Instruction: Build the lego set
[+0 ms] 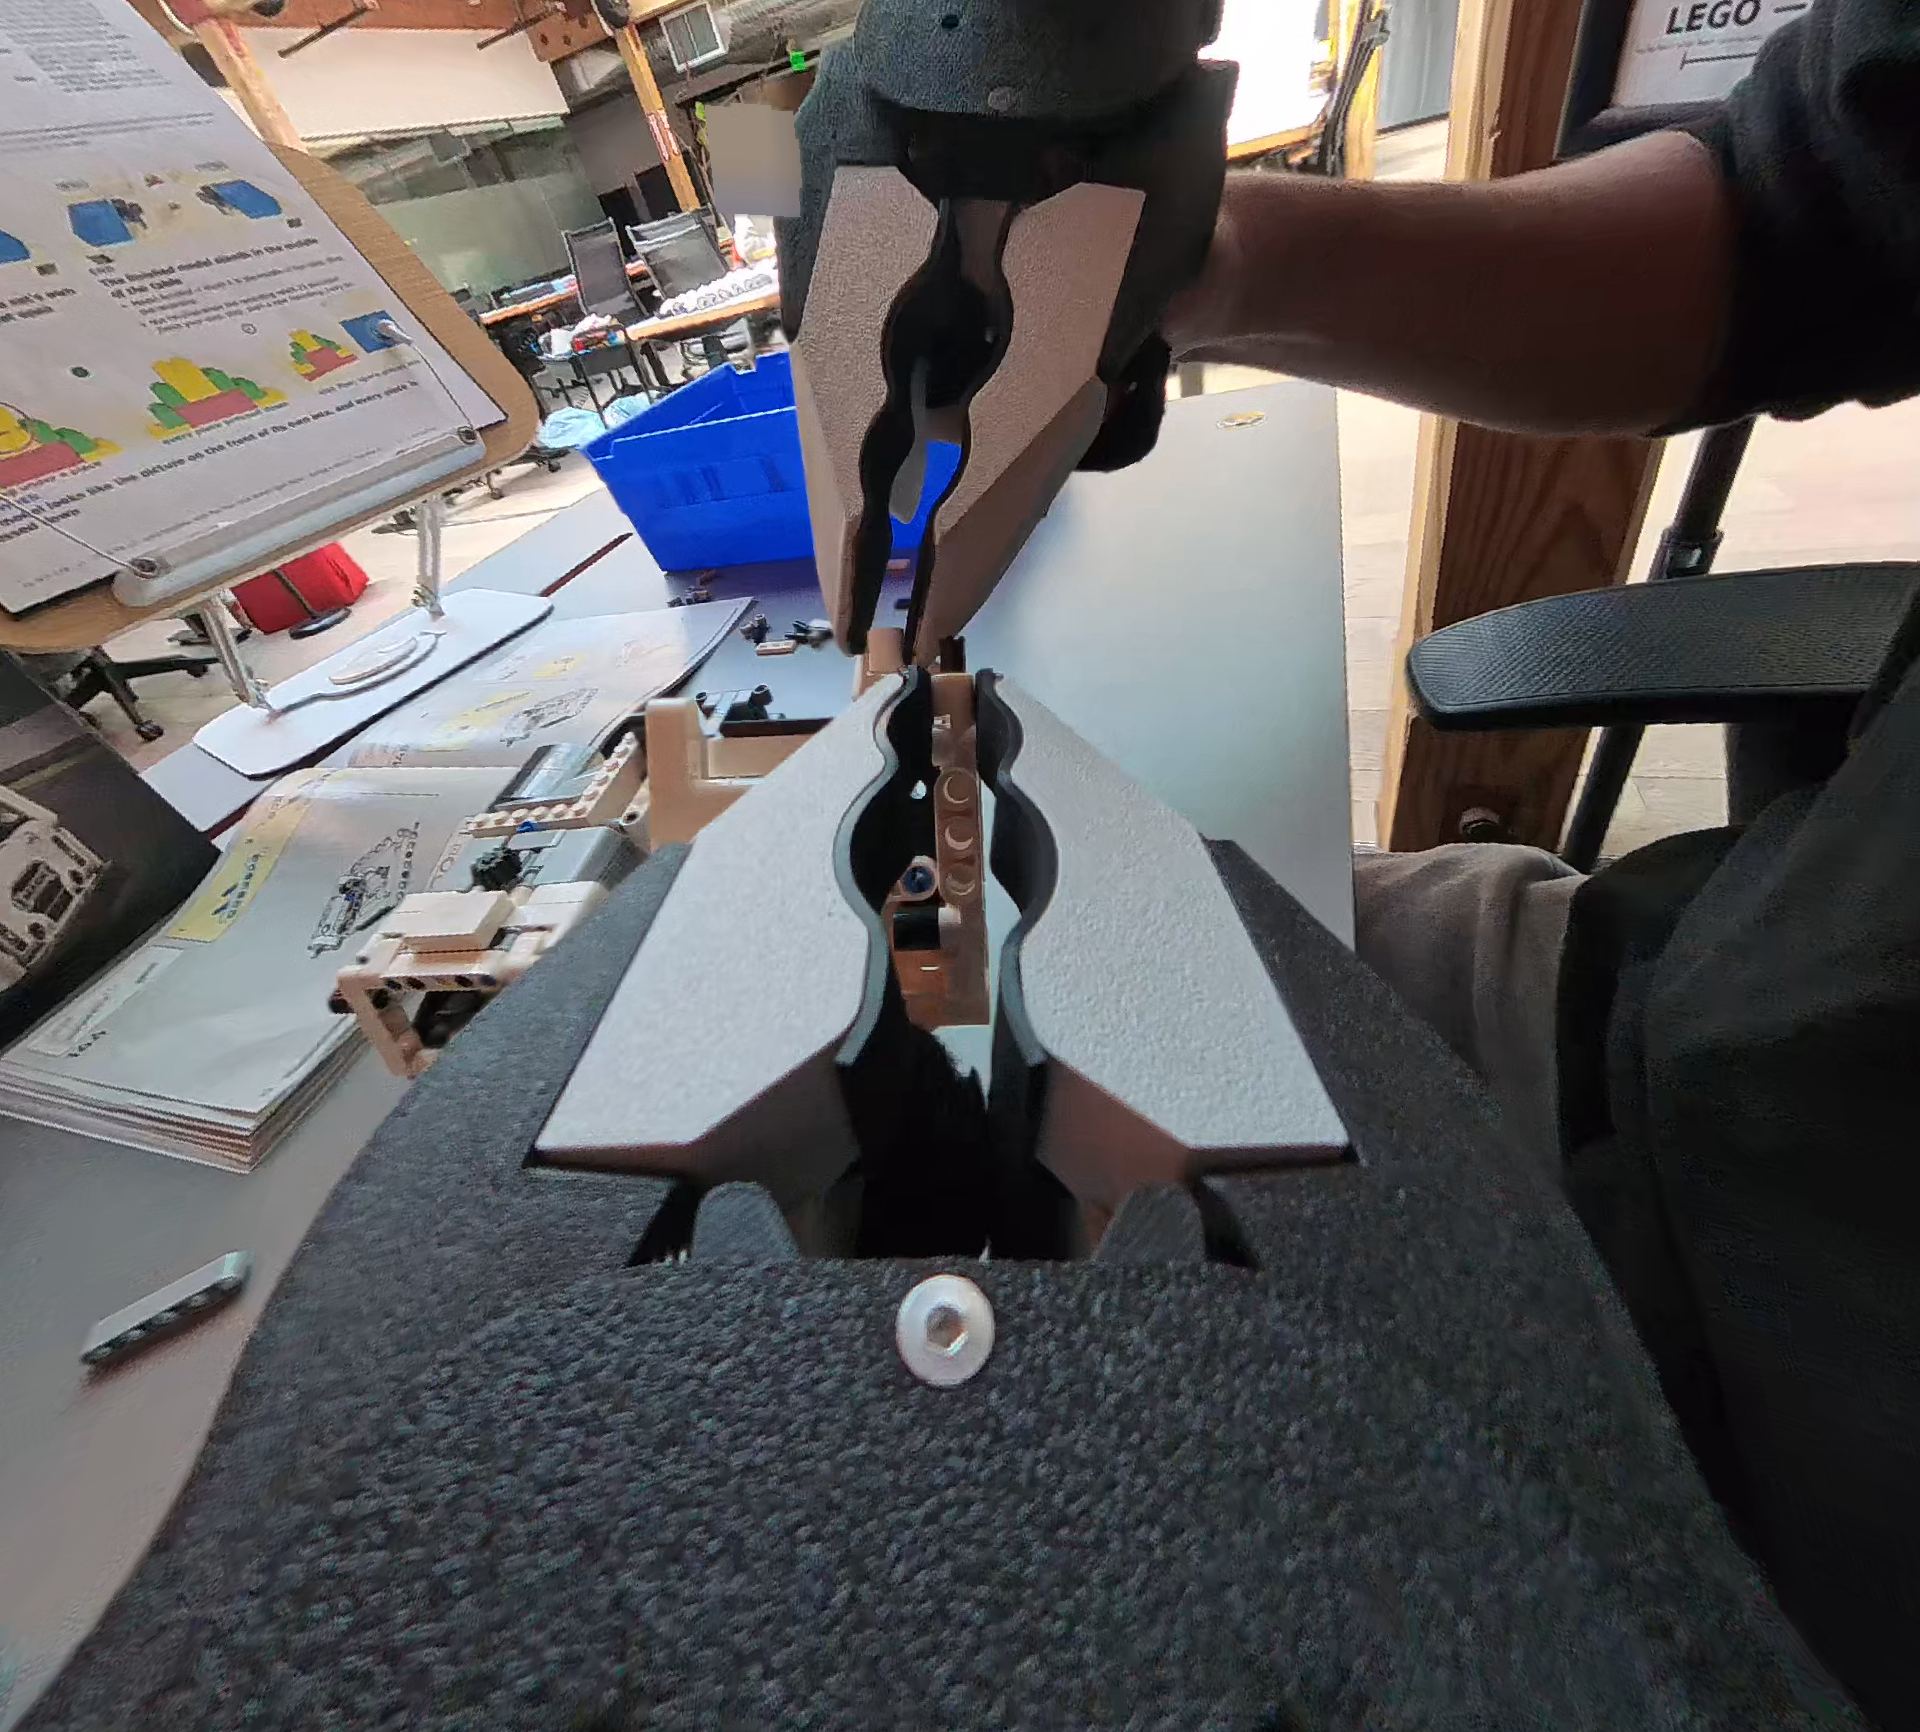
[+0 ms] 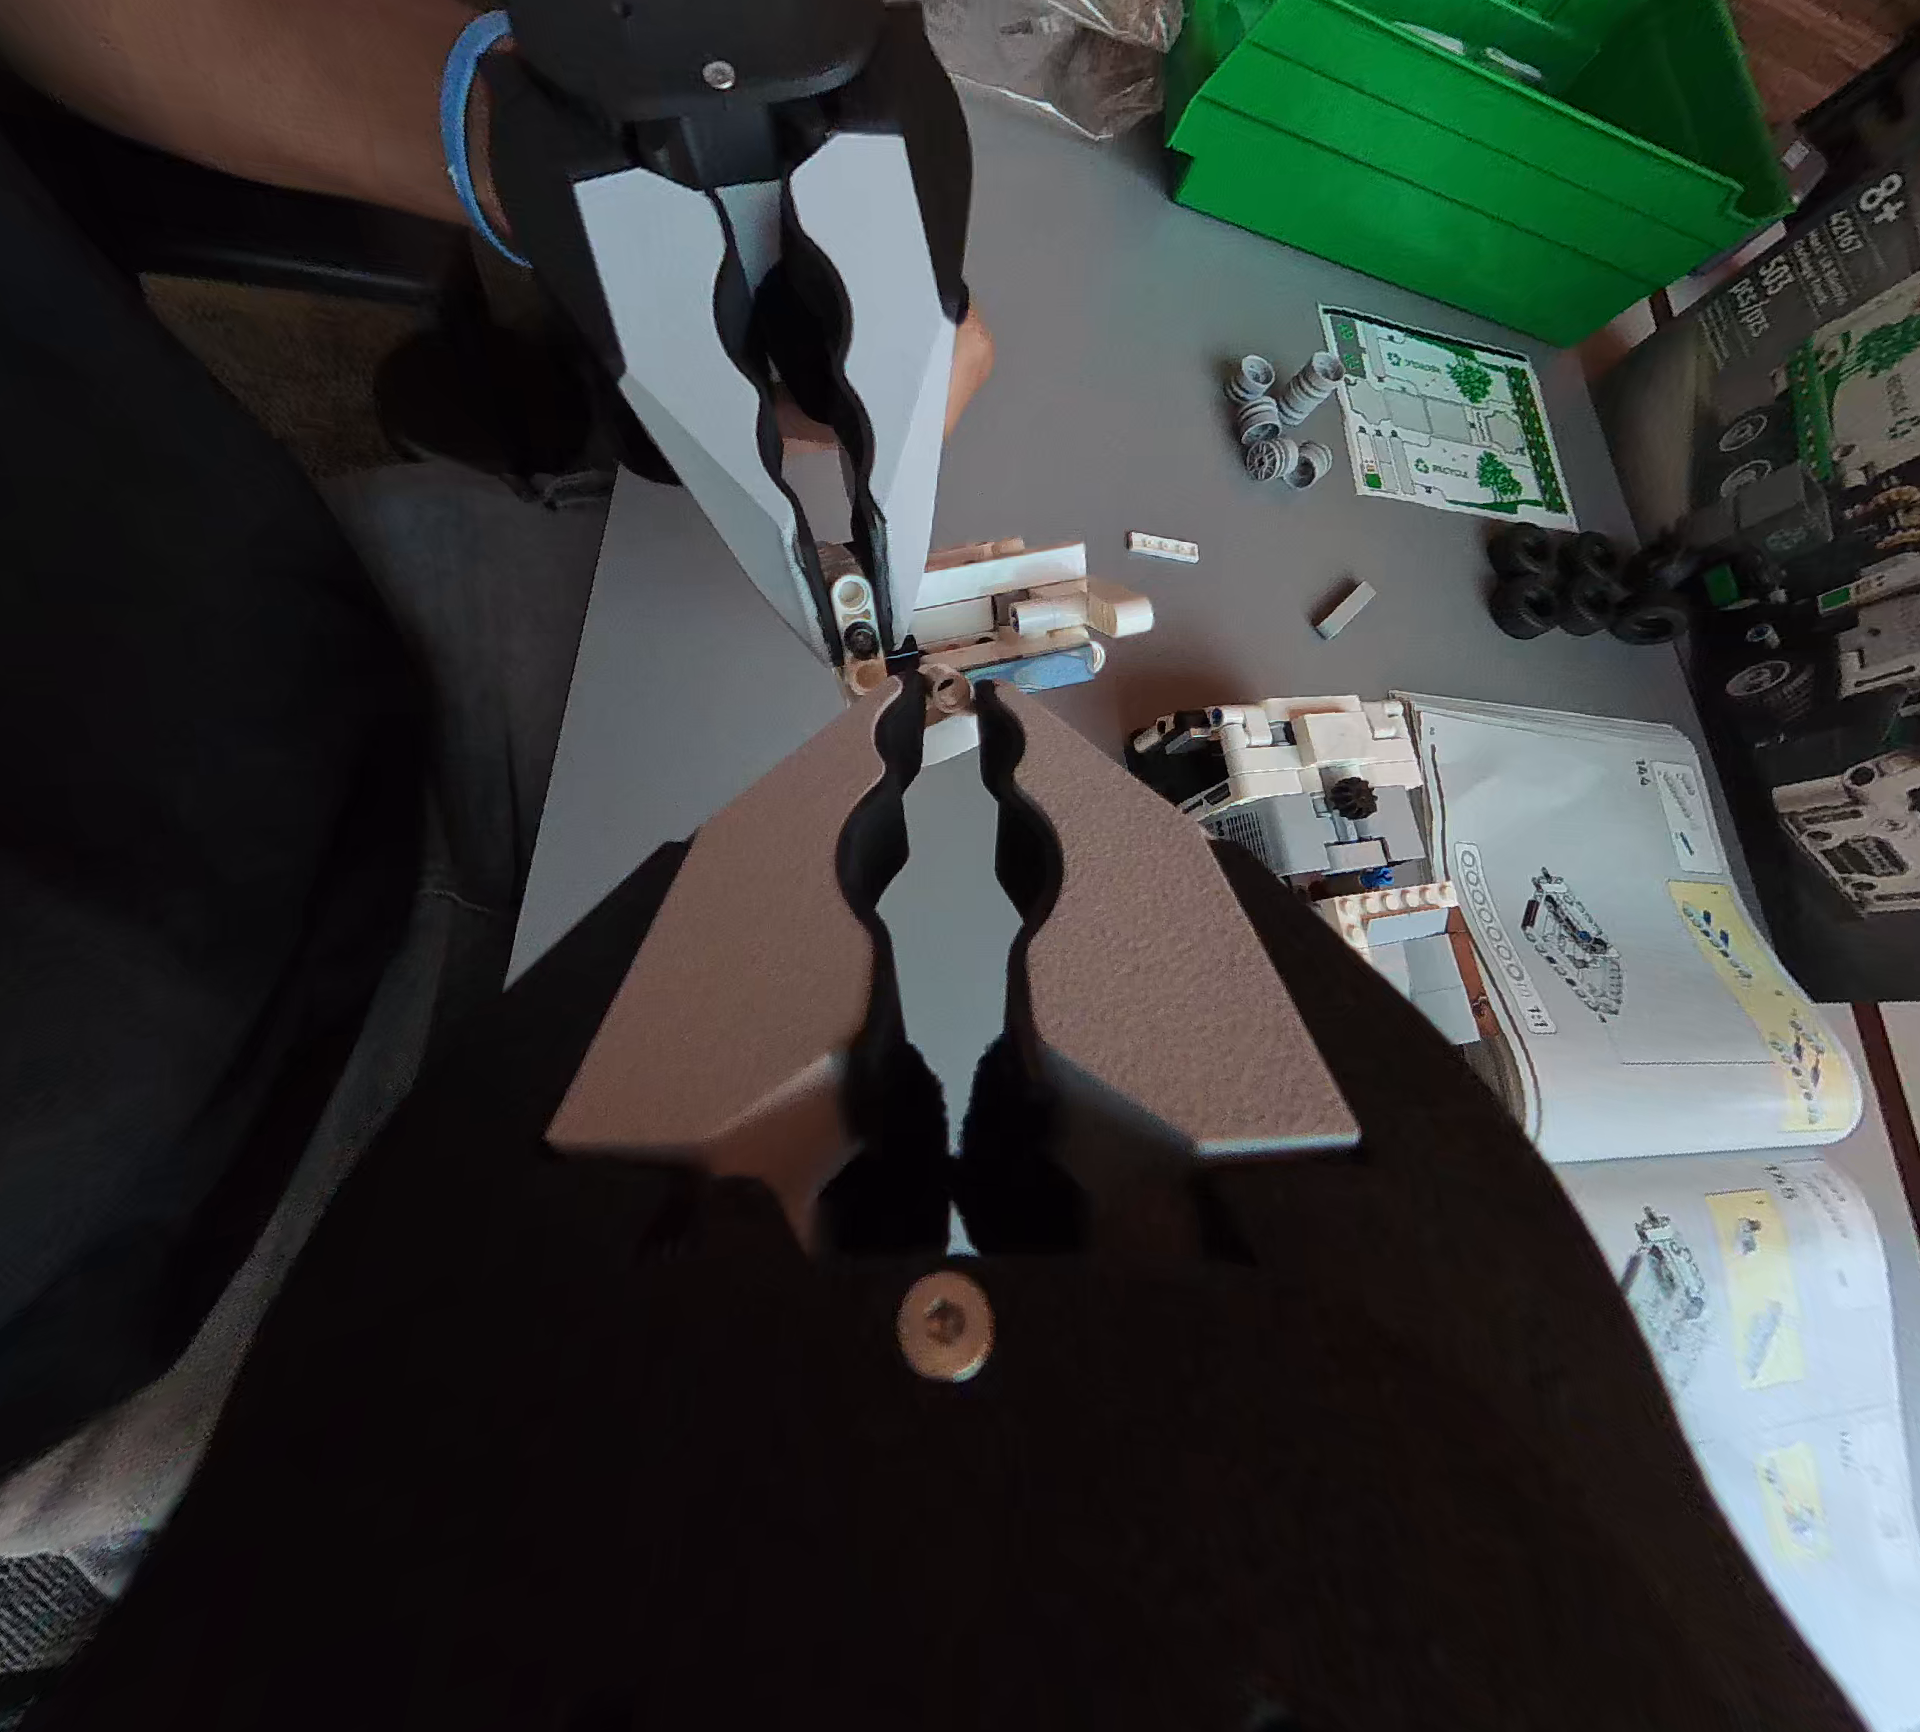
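My left gripper [image 1: 940, 685] is shut on a white and tan lego sub-assembly [image 1: 956, 851] and holds it above the grey table [image 1: 1164, 602]. In the right wrist view the left gripper [image 2: 857, 633] comes down from above, with the sub-assembly [image 2: 997, 607] sticking out to its right. My right gripper [image 2: 943, 695] is shut on a small round tan connector [image 2: 948, 687], held against the sub-assembly's near end. In the left wrist view the right gripper [image 1: 902, 643] points down, its tips meeting the left gripper's tips.
A part-built white truck cab [image 2: 1309, 778], open instruction booklets [image 2: 1610, 934], grey wheel hubs [image 2: 1278, 425], black tyres [image 2: 1579, 591], a sticker sheet [image 2: 1444, 425] and a green bin [image 2: 1455, 72] lie to the right. A blue bin [image 1: 717, 467], a document stand [image 1: 208, 280] and a grey beam [image 1: 166, 1308] show in the left wrist view. Left and right tips are no more than a few centimetres apart.
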{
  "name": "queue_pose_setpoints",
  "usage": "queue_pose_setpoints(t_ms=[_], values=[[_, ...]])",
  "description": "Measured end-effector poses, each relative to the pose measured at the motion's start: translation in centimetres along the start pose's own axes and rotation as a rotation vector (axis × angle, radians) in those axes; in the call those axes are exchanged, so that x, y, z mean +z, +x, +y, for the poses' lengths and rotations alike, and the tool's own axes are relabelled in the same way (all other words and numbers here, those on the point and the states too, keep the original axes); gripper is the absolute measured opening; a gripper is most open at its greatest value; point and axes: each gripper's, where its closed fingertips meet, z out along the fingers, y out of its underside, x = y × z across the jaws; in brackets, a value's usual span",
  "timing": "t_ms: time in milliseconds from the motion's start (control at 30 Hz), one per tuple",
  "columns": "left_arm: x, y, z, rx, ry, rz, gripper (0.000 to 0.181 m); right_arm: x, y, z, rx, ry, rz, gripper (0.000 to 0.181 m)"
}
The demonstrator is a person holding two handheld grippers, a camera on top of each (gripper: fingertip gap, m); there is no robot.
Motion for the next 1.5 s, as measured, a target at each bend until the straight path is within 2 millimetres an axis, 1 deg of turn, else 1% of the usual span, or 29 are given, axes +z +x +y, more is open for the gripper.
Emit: queue_pose_setpoints(t_ms=[67, 167, 233, 333, 400, 467, 533, 633, 733, 800, 900, 1067, 1100, 1133, 1167, 1233, 1300, 1367, 1433, 1500], values=[[0.0, 0.2, -0.1, -0.073, 0.011, 0.047, 0.007, -0.1, -0.2, -0.1, -0.066, 0.001, 0.004, 0.008], [-0.5, 0.8, -0.7, -0.23, 0.06, 0.193, 0.007, -0.5, -1.0, -0.7, -0.111, 0.034, -0.039, 0.007], [-1.0, 1.1, -1.4, -0.333, 0.104, 0.308, 0.007, -1.0, -1.5, -1.6, -0.073, 0.107, -0.099, 0.006], [-1.4, 1.4, -2.2, -0.412, 0.14, 0.402, 0.006, -1.4, -1.9, -2.5, -0.003, 0.215, -0.171, 0.006], [-1.5, 1.6, -2.4, -0.453, 0.126, 0.448, 0.006, -1.4, -2.2, -2.7, -0.004, 0.264, -0.188, 0.006], [-1.4, 1.5, -2.2, -0.496, 0.099, 0.474, 0.006, -1.3, -2.1, -2.5, -0.029, 0.283, -0.164, 0.006], [-1.6, 1.2, -2.4, -0.527, 0.1, 0.495, 0.006, -1.4, -1.8, -2.7, 0.009, 0.301, -0.166, 0.006], [-1.3, 0.4, -2.2, -0.468, 0.074, 0.426, 0.006, -1.0, -0.8, -2.2, 0.149, 0.264, -0.177, 0.01], [-1.1, -0.1, -2.0, -0.394, 0.067, 0.343, 0.007, -0.7, 0.3, -1.4, 0.308, 0.251, -0.146, 0.028], [-0.8, -0.8, -1.8, -0.348, 0.072, 0.268, 0.007, -0.5, 0.1, -0.8, 0.422, 0.254, -0.176, 0.027], [-0.4, -1.0, -1.0, -0.278, 0.04, 0.202, 0.007, -0.2, -0.1, -0.3, 0.544, 0.278, -0.188, 0.023], [-0.1, -0.9, -0.7, -0.226, 0.034, 0.175, 0.007, 0.1, -0.2, -0.1, 0.673, 0.331, -0.241, 0.016], [-0.1, -0.8, -0.6, -0.227, 0.031, 0.178, 0.007, 0.2, -0.1, 0.0, 0.709, 0.332, -0.255, 0.01], [0.0, -0.7, -0.5, -0.226, 0.026, 0.18, 0.007, 0.2, -0.2, 0.2, 0.737, 0.331, -0.273, 0.009], [0.1, -0.6, -0.3, -0.224, 0.015, 0.182, 0.007, 0.3, -0.3, 0.4, 0.759, 0.312, -0.292, 0.009], [0.2, -0.5, 0.6, -0.229, -0.03, 0.185, 0.007, 0.8, -0.4, 1.1, 0.746, 0.237, -0.269, 0.008], [0.4, -0.6, 1.5, -0.216, -0.074, 0.164, 0.007, 1.2, -0.1, 1.9, 0.672, 0.142, -0.177, 0.007], [0.8, -0.9, 2.8, -0.15, -0.145, 0.109, 0.007, 1.7, 0.3, 2.7, 0.596, 0.027, -0.057, 0.007], [1.0, -1.1, 3.4, -0.04, -0.182, 0.041, 0.007, 1.7, 0.5, 3.0, 0.649, -0.013, -0.03, 0.007], [1.2, -1.5, 3.4, 0.045, -0.189, -0.04, 0.008, 1.6, 0.9, 3.2, 0.724, -0.013, -0.01, 0.007]])
